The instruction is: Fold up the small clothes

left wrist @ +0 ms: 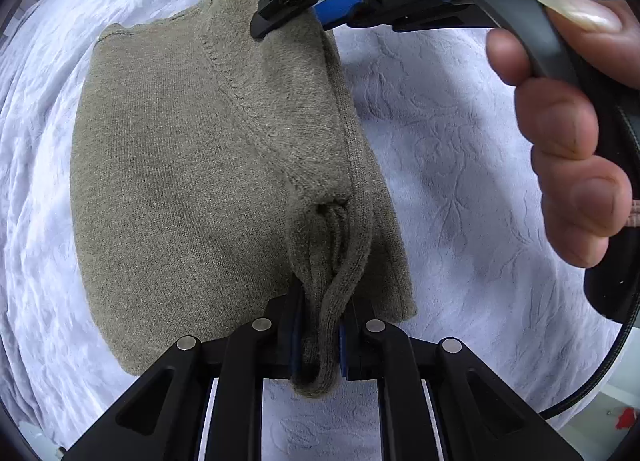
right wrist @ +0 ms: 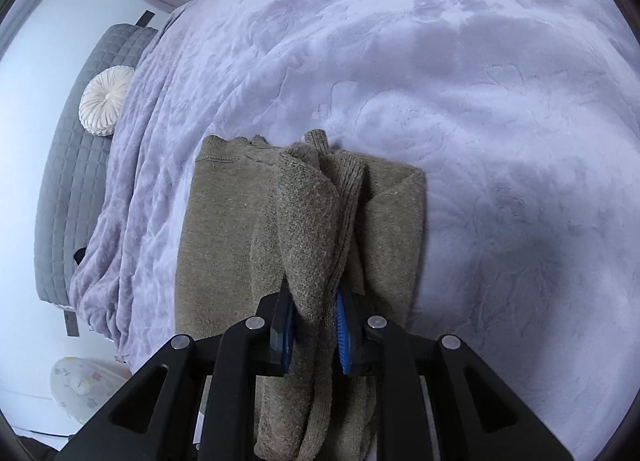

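Note:
An olive-green knit garment (left wrist: 180, 181) lies partly folded on a pale lilac bedspread (left wrist: 460, 141). My left gripper (left wrist: 318, 337) is shut on a bunched ribbed edge of the garment at its near end. My right gripper (left wrist: 288, 19) shows at the top of the left wrist view, pinching the garment's far edge, with a hand (left wrist: 560, 133) on its handle. In the right wrist view my right gripper (right wrist: 314, 335) is shut on a folded layer of the garment (right wrist: 224, 229), which hangs over the layer on the bed.
The bedspread (right wrist: 440, 81) covers the bed all around the garment. A grey quilted headboard (right wrist: 68, 165) and a round white cushion (right wrist: 105, 101) are at the left. A floral white object (right wrist: 80, 385) sits by the bed's lower left.

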Demonstrator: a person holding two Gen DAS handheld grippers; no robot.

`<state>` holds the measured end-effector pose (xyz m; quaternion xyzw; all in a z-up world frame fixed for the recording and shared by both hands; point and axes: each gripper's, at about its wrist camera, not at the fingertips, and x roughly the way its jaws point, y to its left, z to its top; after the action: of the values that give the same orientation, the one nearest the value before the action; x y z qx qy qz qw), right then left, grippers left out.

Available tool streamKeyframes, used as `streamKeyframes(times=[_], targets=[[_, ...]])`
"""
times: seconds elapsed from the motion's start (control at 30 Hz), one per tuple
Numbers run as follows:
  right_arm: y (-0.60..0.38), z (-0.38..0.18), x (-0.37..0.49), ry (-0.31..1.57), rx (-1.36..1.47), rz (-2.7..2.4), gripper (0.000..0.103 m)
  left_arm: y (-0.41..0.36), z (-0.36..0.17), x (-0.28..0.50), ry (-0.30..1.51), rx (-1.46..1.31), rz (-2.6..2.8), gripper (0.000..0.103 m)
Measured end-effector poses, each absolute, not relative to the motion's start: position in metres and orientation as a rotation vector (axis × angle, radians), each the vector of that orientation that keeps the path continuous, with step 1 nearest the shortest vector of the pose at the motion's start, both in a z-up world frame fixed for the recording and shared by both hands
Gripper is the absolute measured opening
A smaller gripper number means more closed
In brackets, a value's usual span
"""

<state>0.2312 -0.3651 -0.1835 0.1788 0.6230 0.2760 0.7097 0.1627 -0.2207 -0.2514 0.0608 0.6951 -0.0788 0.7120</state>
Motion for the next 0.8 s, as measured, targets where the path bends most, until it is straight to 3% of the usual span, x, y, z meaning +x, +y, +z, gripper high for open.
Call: streamKeyframes(times=[0.1,0.13,0.17,0.23,0.3,0.4,0.57,0.8], targets=[[-0.367,-0.183,0.232,1.384,0.369,0.599,0.024,-0.220,-0.256,0.168,1.548,0.110,-0.192,0.026],[-0.367,-0.183,0.232,1.384,0.355,0.591,0.026,-0.216,-0.258,0.169,1.551,0.094,-0.206,0.041],[-0.367,-0.182,0.232,1.384,0.341,0.585,0.028,-0.215,-0.258,0.170,1.558,0.073,-0.225,0.063],[-0.367,-0.181,0.233,1.390,0.327,0.572,0.047,-0.210,-0.258,0.171,1.548,0.065,-0.227,0.078],[-0.367,-0.178,0.232,1.379,0.319,0.559,0.054,-0.209,-0.258,0.171,1.545,0.080,-0.228,0.078],[-0.375,-0.171,0.231,1.364,0.314,0.523,0.056,-0.206,-0.256,0.171,1.569,0.055,-0.244,0.078],[-0.395,-0.151,0.225,1.306,0.340,0.516,0.056,-0.188,-0.242,0.163,1.548,0.051,-0.281,0.078],[-0.375,-0.114,0.210,1.213,0.276,0.623,0.056,-0.151,-0.191,0.171,1.374,0.041,-0.296,0.079]])
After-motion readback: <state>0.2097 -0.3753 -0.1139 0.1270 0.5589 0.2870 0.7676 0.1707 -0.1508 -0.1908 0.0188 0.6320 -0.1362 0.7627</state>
